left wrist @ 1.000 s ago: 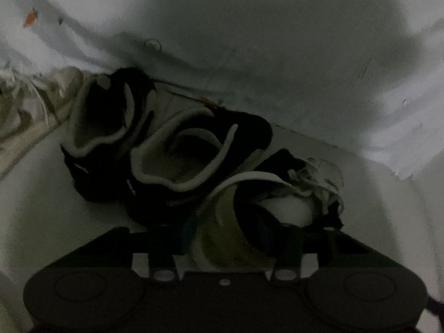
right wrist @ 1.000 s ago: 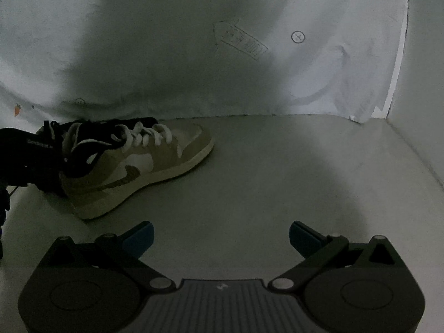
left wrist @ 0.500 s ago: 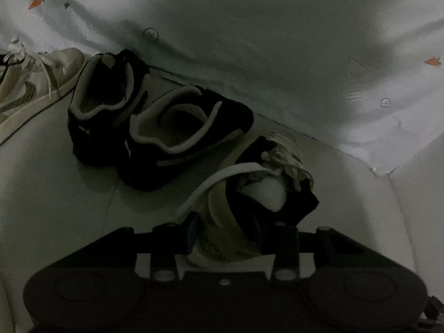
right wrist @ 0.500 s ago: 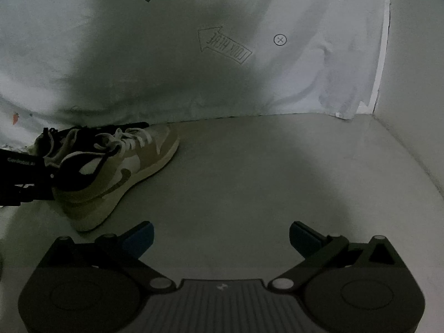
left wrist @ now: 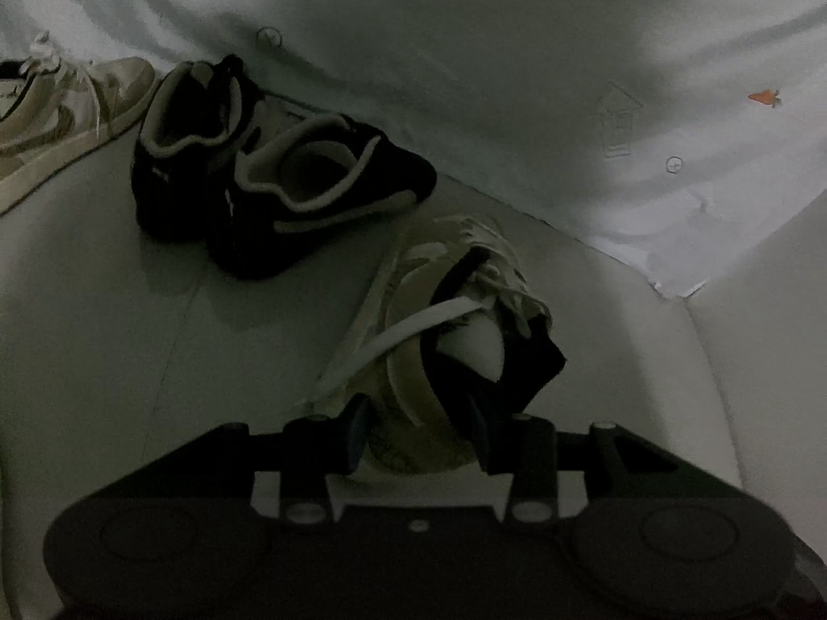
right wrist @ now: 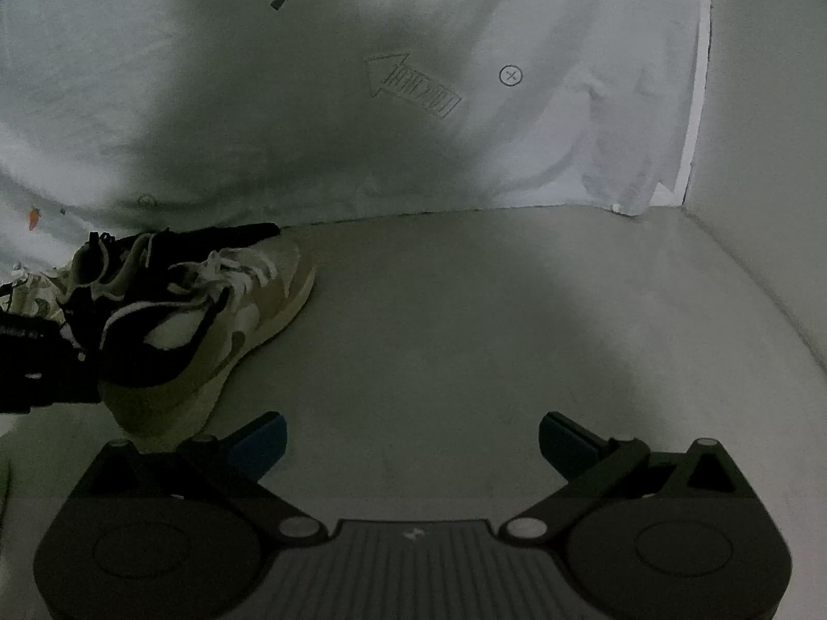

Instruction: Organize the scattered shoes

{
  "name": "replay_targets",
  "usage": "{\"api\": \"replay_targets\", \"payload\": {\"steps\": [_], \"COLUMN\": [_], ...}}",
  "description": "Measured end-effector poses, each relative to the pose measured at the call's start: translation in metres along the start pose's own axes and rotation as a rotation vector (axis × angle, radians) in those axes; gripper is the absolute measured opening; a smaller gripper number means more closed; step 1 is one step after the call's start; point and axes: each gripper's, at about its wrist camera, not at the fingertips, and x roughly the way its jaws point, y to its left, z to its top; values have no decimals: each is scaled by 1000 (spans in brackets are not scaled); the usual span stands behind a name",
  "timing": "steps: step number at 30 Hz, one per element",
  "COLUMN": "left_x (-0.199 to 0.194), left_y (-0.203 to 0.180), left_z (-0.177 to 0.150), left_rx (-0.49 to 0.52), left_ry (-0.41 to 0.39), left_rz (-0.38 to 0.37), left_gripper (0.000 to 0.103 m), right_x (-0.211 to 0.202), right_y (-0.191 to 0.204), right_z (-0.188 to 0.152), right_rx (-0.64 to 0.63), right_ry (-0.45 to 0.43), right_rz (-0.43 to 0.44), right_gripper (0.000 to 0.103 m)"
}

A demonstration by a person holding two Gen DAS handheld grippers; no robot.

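Both views are reading dim and grainy, with black fisheye vignetting curving the corners. A broad soft shadow is falling across the printed backdrop sheet (right wrist: 320,119), while its right side is catching brighter light. Detail is smearing slightly throughout.

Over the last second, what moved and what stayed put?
The left gripper, shut on the tan sneaker, drew it back and rightward, away from the black shoes. The black shoes and the other tan sneaker stayed put; the right gripper stayed open and empty.

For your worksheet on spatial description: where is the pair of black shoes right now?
In the left wrist view, the pair of black shoes sits upper left against the white sheet, between two tan sneakers.
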Motion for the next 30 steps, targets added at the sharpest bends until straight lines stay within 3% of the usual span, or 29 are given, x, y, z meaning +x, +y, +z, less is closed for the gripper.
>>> {"api": "replay_targets", "payload": {"steps": [4,12,17,23,30], "left_x": [2,25,28,9,-48], "left_y": [6,8,6,16,38], "left_z": [9,16,6,-7,-66], "left_rx": [-14,22,55,-13,-93], "left_ry": [-9,-3,-54,-54,-84], "left_rz": [46,74,96,108,143], "left_gripper": [37,40,37,35,34], "right_x": [-1,-3,-9,-18,-40], "right_y": [0,-2,-4,-10,-12], "right_z": [-2,-7,-9,-12,-26], "right_rx": [-5,-4,-9,-2,-19], "right_ry": [2,14,8,-1,-22], "right_rz": [2,1,-14,-26,-8], "right_gripper": [103,103,103,103,103]}}
